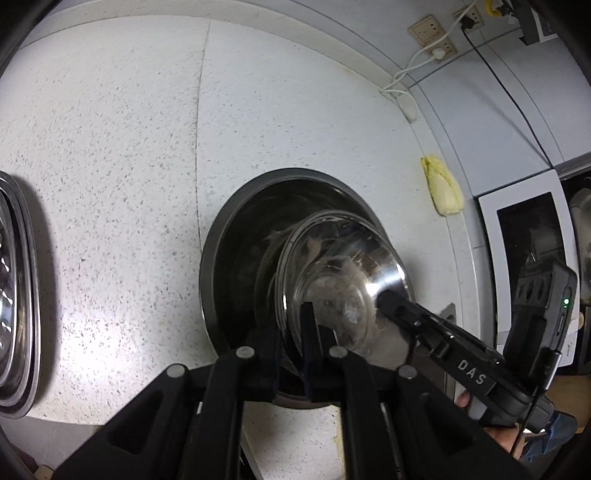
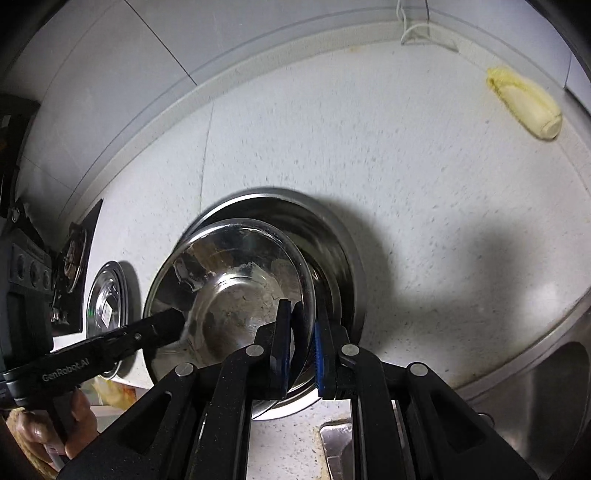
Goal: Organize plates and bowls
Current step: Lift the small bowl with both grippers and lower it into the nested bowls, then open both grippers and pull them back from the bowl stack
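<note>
Stainless steel throughout: we see a small bowl (image 2: 229, 295) tilted inside a larger bowl (image 2: 332, 236) on the speckled countertop (image 2: 406, 166). Our right gripper (image 2: 301, 343) is nearly closed, clamping the small bowl's near rim between its blue pads. Our left gripper (image 1: 295, 332) pinches the opposite rim likewise. A steel plate (image 2: 105, 295) lies left; a yellow cloth (image 2: 524, 103) rests near the wall.

White speckled countertop (image 1: 122, 155), pale tiled wall (image 1: 491, 92); wall sockets (image 1: 428, 31), microwave (image 1: 524, 236) at right
</note>
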Available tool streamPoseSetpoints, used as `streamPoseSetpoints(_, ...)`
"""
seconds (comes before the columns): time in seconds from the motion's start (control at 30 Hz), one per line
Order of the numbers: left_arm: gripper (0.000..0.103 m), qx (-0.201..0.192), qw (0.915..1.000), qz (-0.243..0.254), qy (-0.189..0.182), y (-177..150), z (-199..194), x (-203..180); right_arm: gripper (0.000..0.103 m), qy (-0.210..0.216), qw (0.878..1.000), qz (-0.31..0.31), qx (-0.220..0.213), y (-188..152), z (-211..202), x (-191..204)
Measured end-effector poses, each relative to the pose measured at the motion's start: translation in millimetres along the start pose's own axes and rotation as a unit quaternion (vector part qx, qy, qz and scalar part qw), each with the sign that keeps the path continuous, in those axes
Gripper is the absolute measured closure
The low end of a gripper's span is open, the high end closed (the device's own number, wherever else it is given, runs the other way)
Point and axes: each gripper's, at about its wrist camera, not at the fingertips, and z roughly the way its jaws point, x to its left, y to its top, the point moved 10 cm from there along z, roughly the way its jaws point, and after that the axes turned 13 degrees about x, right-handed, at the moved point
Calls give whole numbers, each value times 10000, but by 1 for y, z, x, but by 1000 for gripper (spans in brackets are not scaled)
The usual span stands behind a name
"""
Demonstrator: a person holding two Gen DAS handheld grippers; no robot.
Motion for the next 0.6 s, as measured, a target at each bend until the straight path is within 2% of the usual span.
streamPoseSetpoints(0.2,94,40,9999,-90,52,8,16,1,93,49,9999,-38,144,-3,12,-5)
streamPoseSetpoints(0.6,93,37,9999,-18,149,15,16,4,92,307,9992,-104,245,0,20,-10)
